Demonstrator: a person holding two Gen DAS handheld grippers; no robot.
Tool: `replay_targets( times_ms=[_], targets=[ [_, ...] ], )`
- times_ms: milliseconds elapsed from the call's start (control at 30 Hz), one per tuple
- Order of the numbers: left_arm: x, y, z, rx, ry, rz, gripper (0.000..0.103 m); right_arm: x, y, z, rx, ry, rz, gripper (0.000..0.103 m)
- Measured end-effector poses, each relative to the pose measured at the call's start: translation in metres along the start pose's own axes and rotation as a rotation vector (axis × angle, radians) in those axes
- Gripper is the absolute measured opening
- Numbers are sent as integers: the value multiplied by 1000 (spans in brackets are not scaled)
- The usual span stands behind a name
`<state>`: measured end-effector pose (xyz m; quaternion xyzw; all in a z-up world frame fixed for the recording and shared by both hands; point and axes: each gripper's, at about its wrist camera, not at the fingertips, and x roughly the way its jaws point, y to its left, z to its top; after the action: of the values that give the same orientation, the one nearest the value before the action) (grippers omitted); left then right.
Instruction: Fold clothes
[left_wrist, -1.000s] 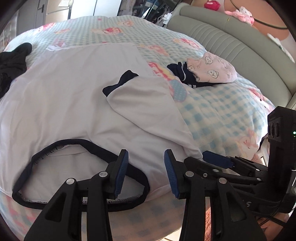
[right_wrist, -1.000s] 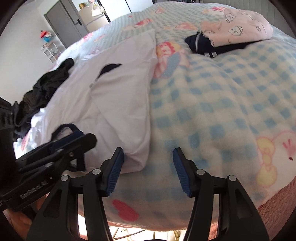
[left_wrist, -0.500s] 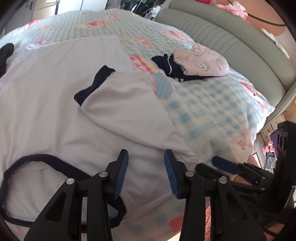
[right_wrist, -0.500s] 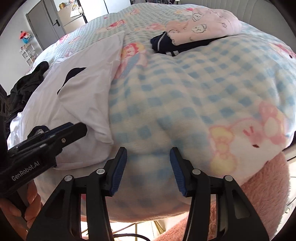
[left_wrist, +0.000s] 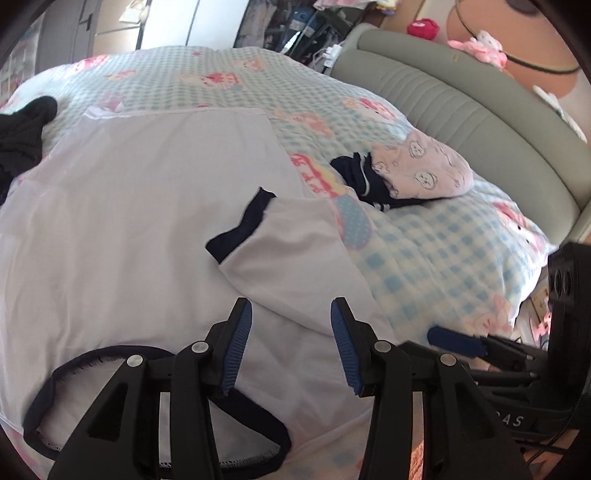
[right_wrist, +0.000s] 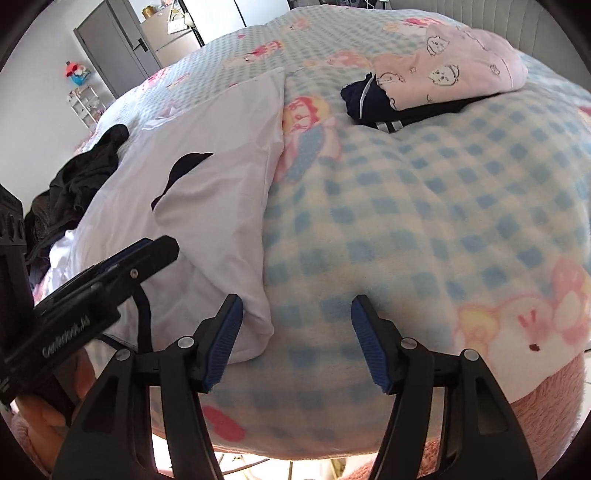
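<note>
Both grippers have pulled back toward the bed's (right_wrist: 424, 221) near edge, jaws spread and empty. White shirt (left_wrist: 147, 221) lies lengthwise, collar (left_wrist: 155, 417) nearest, sleeve (left_wrist: 291, 254) folded inward.

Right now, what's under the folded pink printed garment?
A dark navy garment with white stripes pokes out beneath the folded pink printed garment, both on the blue checked blanket. How far the navy piece extends underneath is hidden.

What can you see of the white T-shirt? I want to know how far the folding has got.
The white T-shirt lies spread flat on the checked blanket, thin and smooth, with navy trim on its neckline and cuff. One sleeve is folded in over the body. Both grippers hover open at its near edge, gripping nothing; a black garment lies at its far corner.
</note>
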<state>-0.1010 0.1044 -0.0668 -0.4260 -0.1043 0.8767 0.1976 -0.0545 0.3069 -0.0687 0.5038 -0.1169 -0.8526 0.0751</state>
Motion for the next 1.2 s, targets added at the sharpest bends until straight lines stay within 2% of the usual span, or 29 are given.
replay_targets(
  times_ms=[200,300,400,433,533,633,667,733,800,833,1000,1133,1200],
  targets=[
    [20,30,17,-108,21,10,48,9,4,8,-16,6,-1,64],
    [29,37,26,-129,8,38,48,24,4,8,-47,43,-46,63],
    [33,44,35,-109,15,249,46,35,6,4,-87,76,-99,63],
    [33,48,37,-119,22,277,46,33,6,3,-93,79,-104,63],
    [22,54,42,-155,-4,115,46,24,6,10,-83,73,-58,63],
    [23,39,50,-96,-5,-41,48,27,7,19,-79,68,-43,64],
    [29,34,50,-72,8,-44,48,29,8,21,-79,67,-44,64],
    [45,25,48,-31,52,19,48,34,9,26,-79,66,-44,65],
    [59,23,42,8,95,139,48,38,10,31,-79,64,-45,65],
    [62,26,37,11,103,165,49,41,11,34,-79,64,-45,65],
    [45,35,28,0,88,151,49,49,13,45,-74,58,-40,65],
    [26,24,26,14,44,71,47,27,11,41,-29,28,25,65],
    [22,14,28,33,32,60,48,24,10,50,-15,13,53,65]
  ],
)
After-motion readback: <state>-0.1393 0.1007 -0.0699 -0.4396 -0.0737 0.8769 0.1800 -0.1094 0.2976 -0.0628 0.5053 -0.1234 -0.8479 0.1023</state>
